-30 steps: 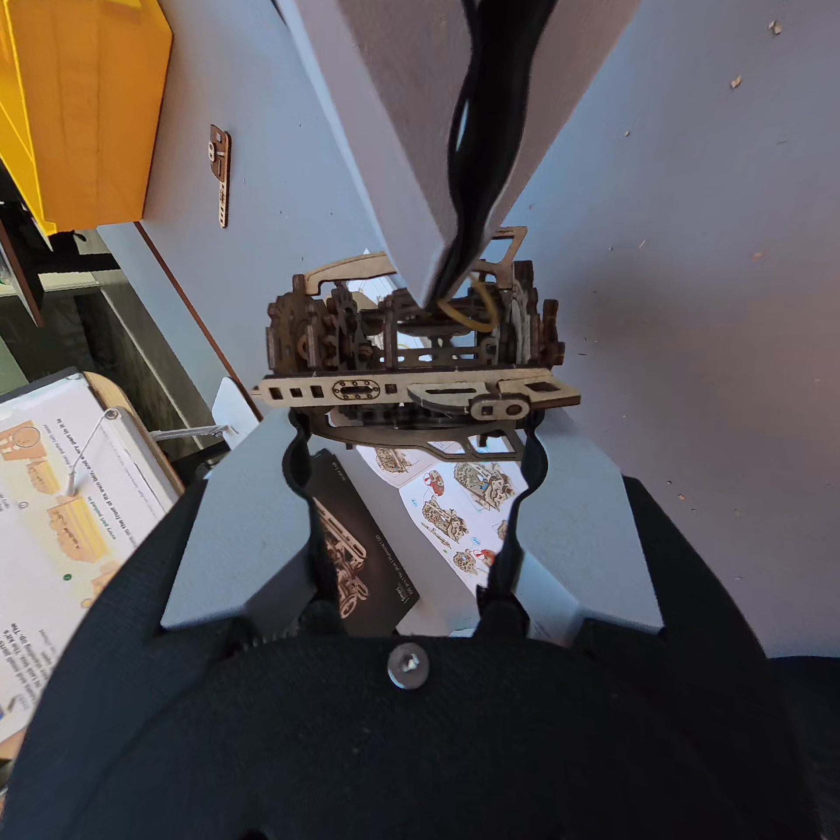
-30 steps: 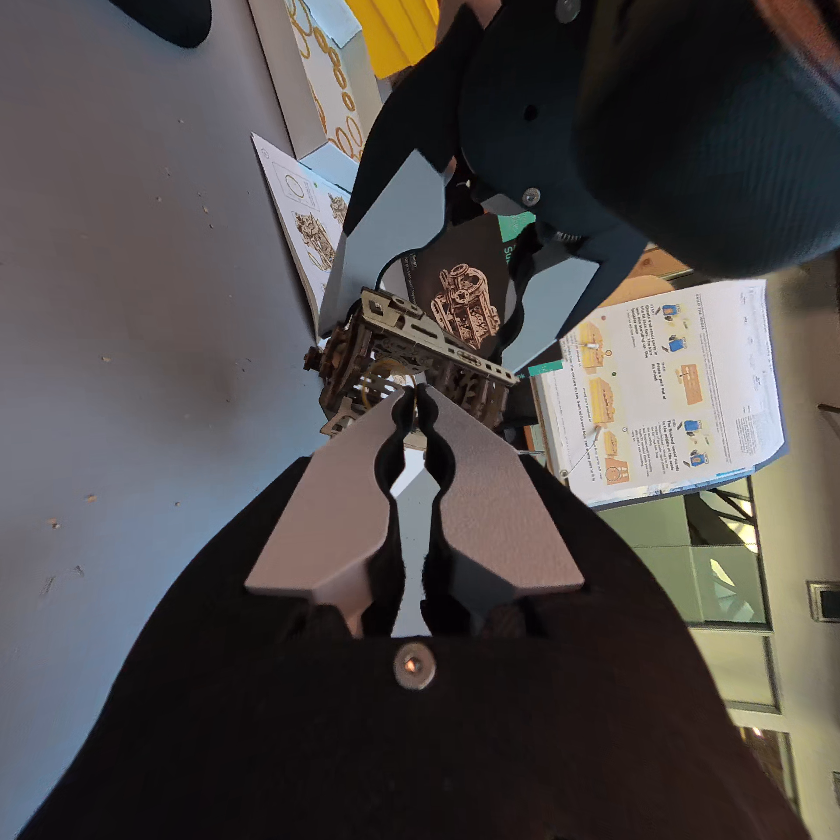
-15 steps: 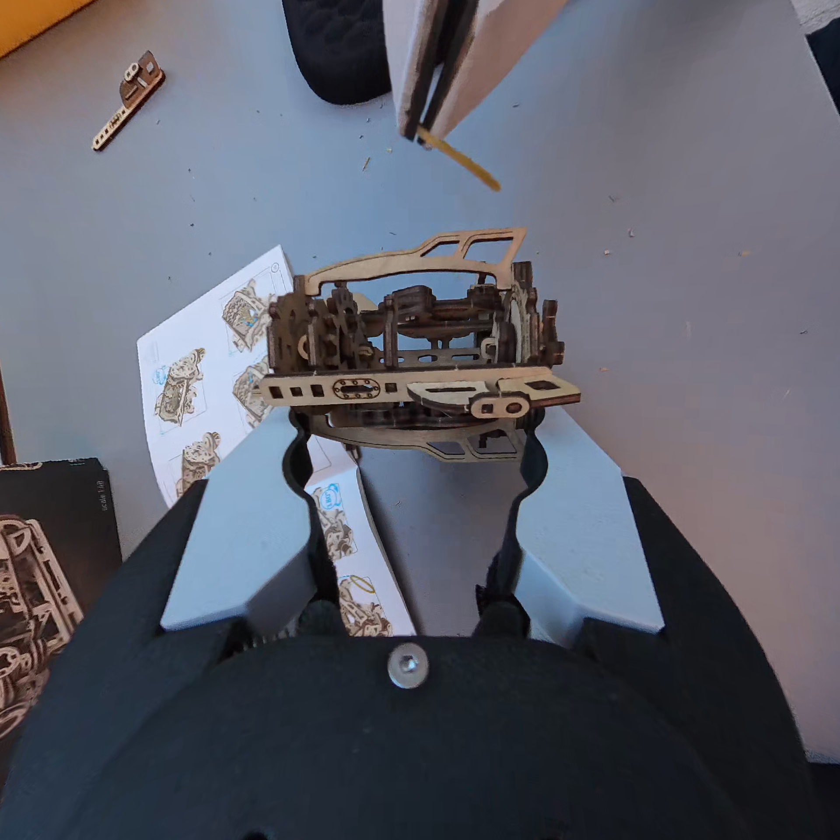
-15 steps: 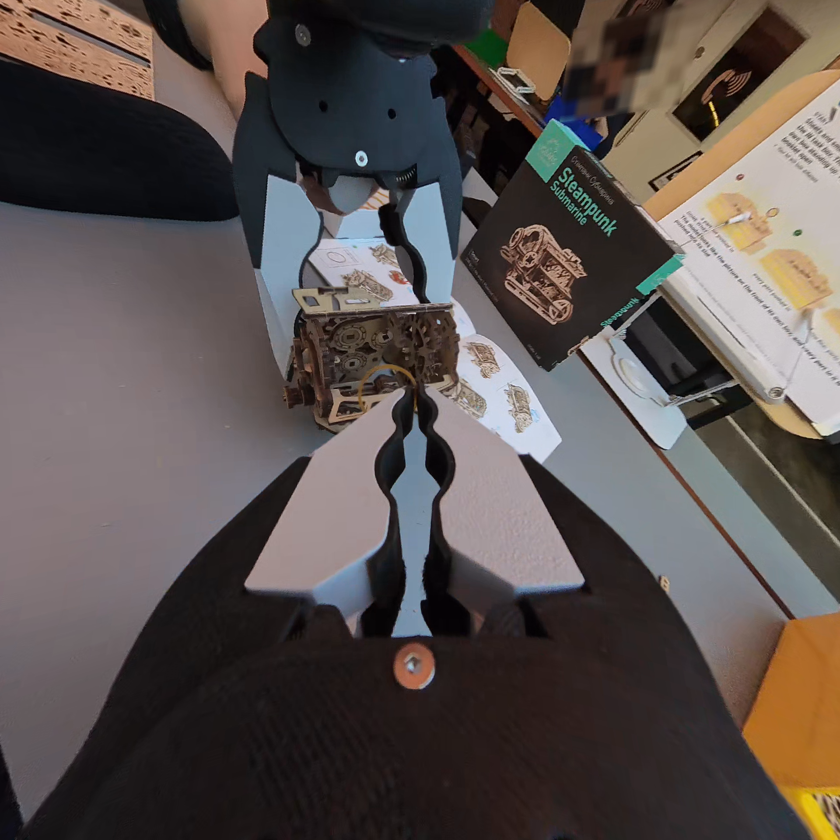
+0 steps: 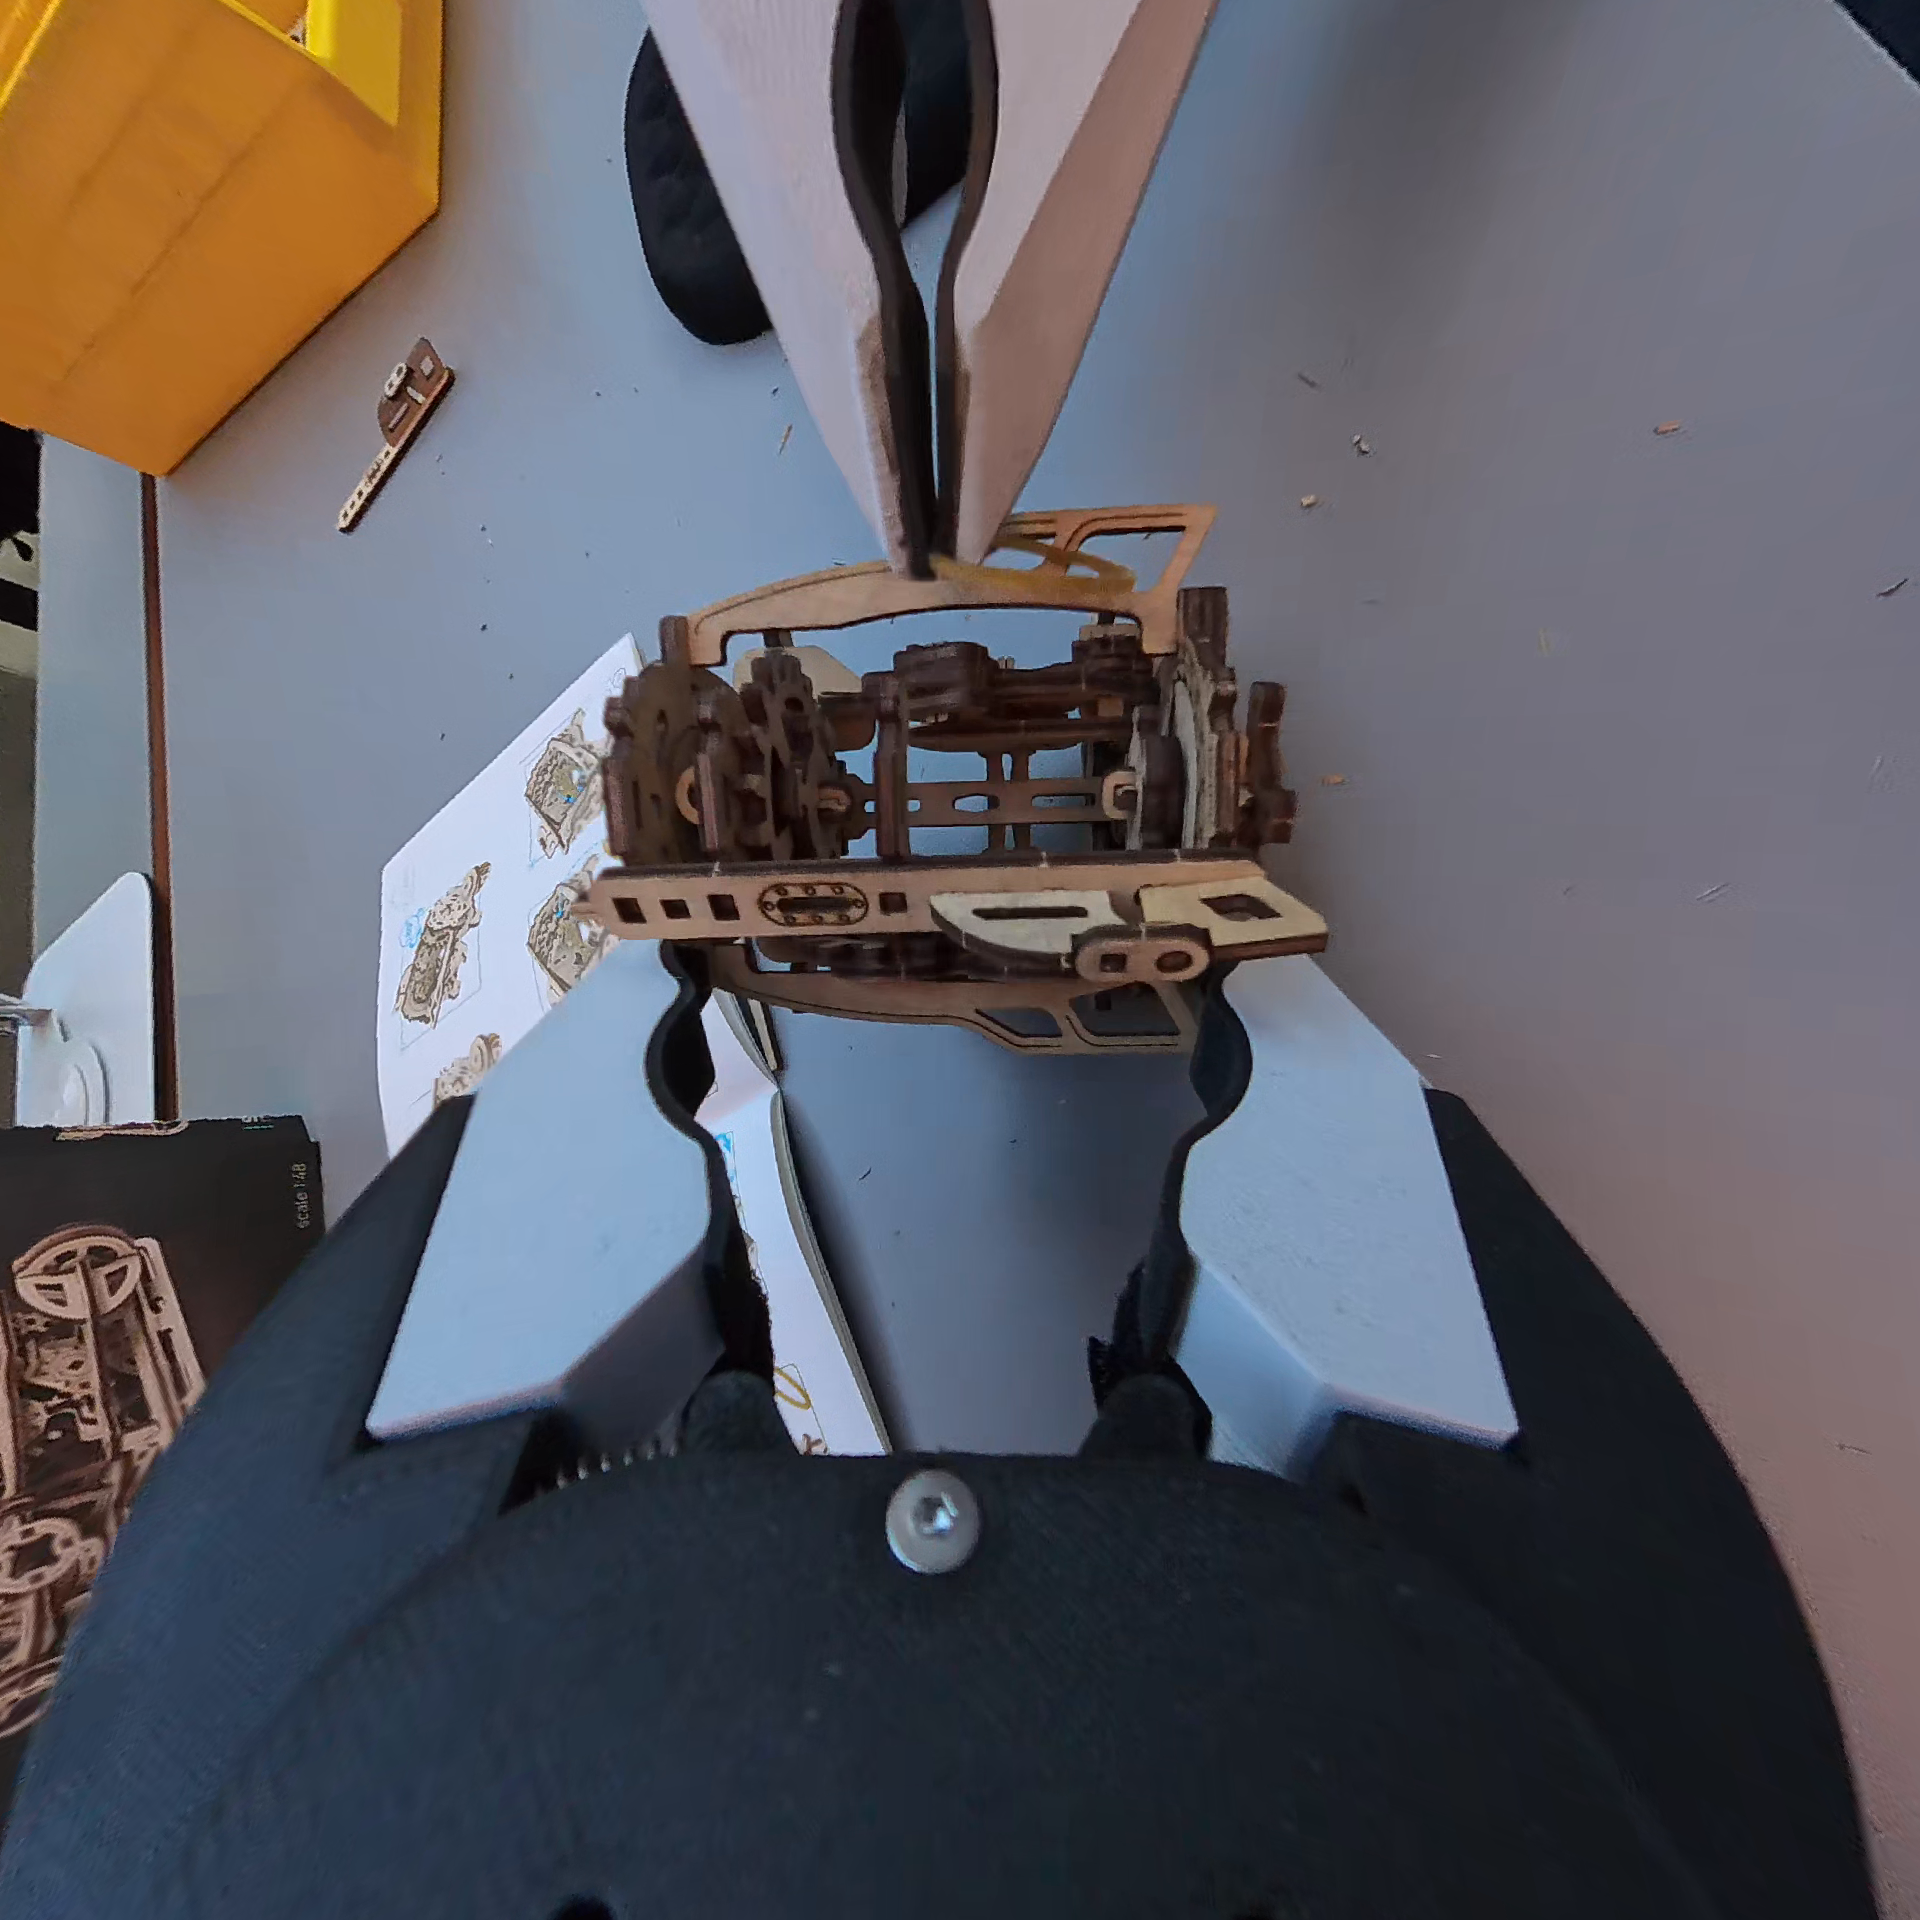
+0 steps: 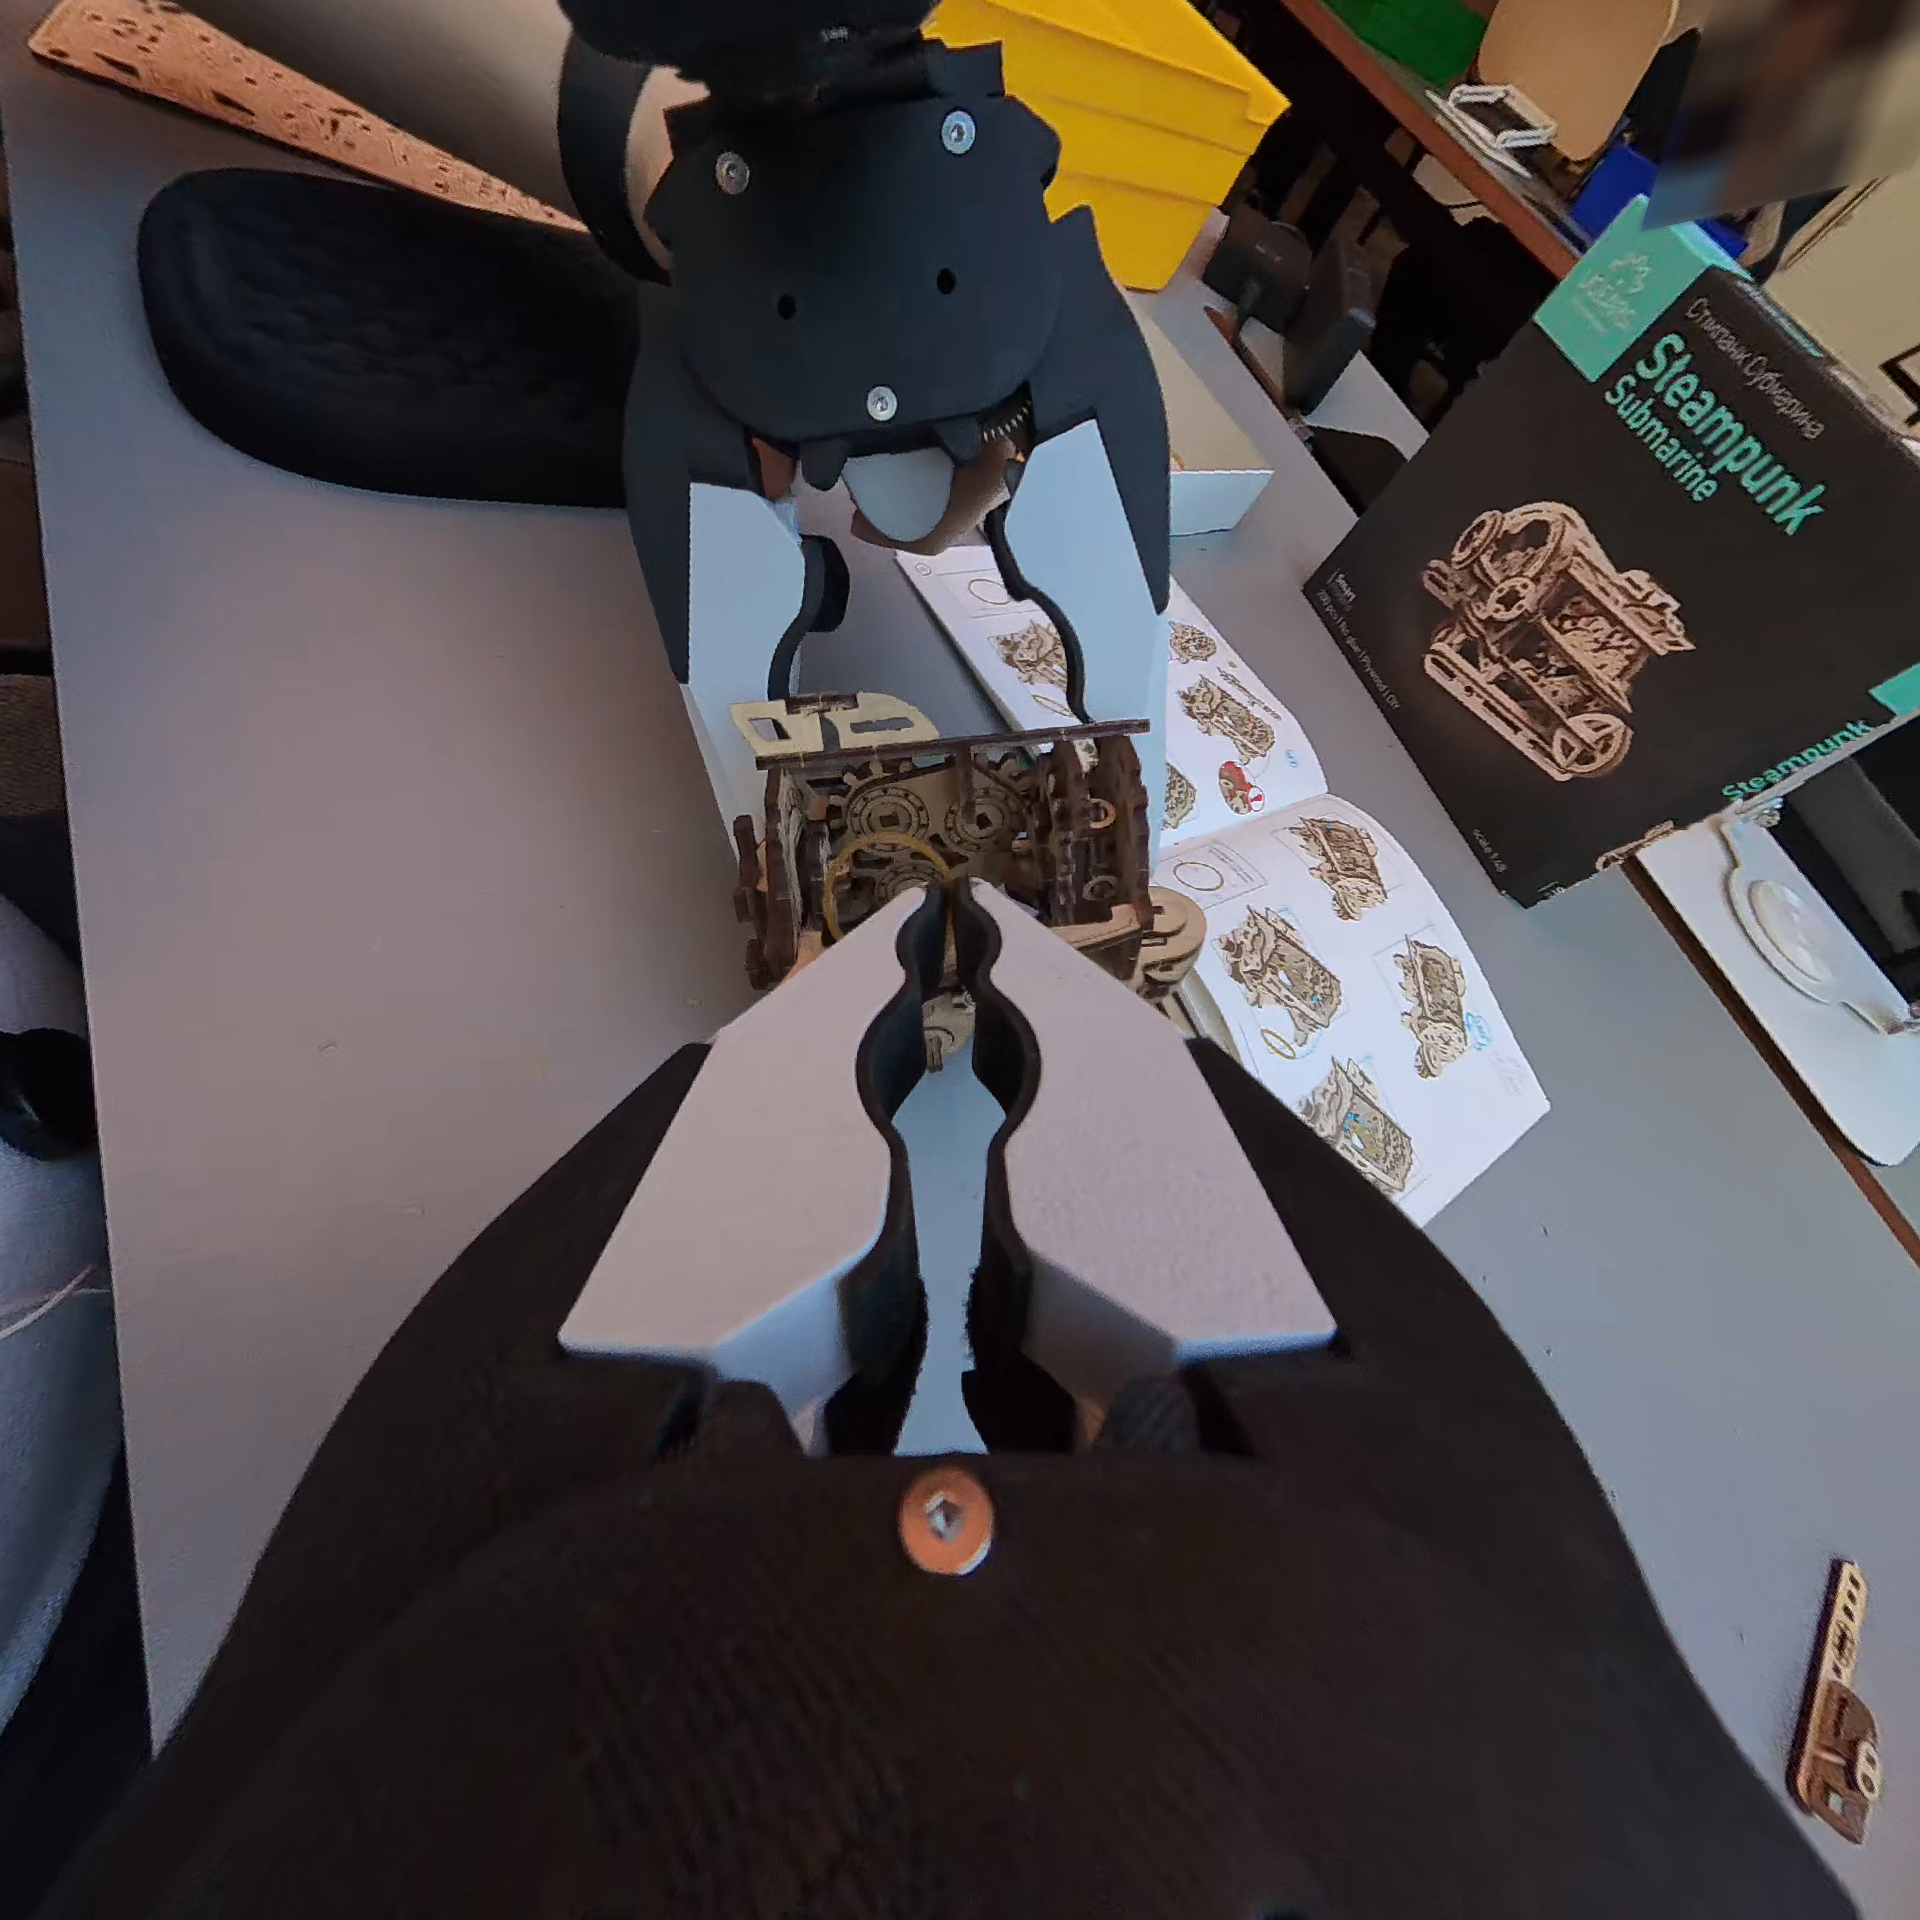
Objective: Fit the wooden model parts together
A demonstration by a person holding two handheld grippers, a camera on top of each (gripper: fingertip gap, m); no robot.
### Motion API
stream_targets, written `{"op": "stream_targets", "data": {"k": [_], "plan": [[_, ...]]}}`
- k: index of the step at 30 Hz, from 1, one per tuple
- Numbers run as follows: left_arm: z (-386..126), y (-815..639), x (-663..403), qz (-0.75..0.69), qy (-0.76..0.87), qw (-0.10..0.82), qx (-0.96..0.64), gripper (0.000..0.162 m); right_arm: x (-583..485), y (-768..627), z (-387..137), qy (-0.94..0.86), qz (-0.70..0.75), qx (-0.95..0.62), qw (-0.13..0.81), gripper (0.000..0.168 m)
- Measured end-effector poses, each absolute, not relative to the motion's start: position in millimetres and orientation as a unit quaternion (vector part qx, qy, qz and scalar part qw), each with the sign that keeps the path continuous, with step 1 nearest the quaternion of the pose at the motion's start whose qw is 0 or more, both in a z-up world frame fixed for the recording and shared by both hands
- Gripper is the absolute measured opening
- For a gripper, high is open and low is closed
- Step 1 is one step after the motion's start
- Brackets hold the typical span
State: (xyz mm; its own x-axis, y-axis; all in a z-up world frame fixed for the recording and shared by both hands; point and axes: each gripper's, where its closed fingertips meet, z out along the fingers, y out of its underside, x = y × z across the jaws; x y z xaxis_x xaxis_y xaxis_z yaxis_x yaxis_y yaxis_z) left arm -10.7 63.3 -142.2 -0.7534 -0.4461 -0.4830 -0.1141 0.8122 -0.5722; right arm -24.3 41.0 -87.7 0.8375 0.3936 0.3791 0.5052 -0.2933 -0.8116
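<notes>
Fitting rubber band (image 6: pixel 878 847): right gripper (image 6: pixel 943 902) jaws pinched it at wooden model (image 5: pixel 951 821), clamped in left gripper (image 5: pixel 951 997); next, hooking it on.

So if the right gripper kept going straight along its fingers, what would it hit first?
Most likely the wooden model: the right gripper, pinching a rubber band, already points into its gears; actual contact is unclear.

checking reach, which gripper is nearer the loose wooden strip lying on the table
Right. The loose wooden strip lies beside the right gripper body, on its right. The left gripper holds the wooden model farther off, the strip ahead to its left.
</notes>
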Motion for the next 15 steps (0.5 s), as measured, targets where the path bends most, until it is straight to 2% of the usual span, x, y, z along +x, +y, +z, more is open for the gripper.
{"op": "stream_targets", "data": {"k": [15], "plan": [[-139.4,64.3,-13.0,-0.234,0.888,0.375,-0.124,0.094,-40.2,46.1,-89.3,-0.267,-0.039,-0.834,0.481,0.0]]}}
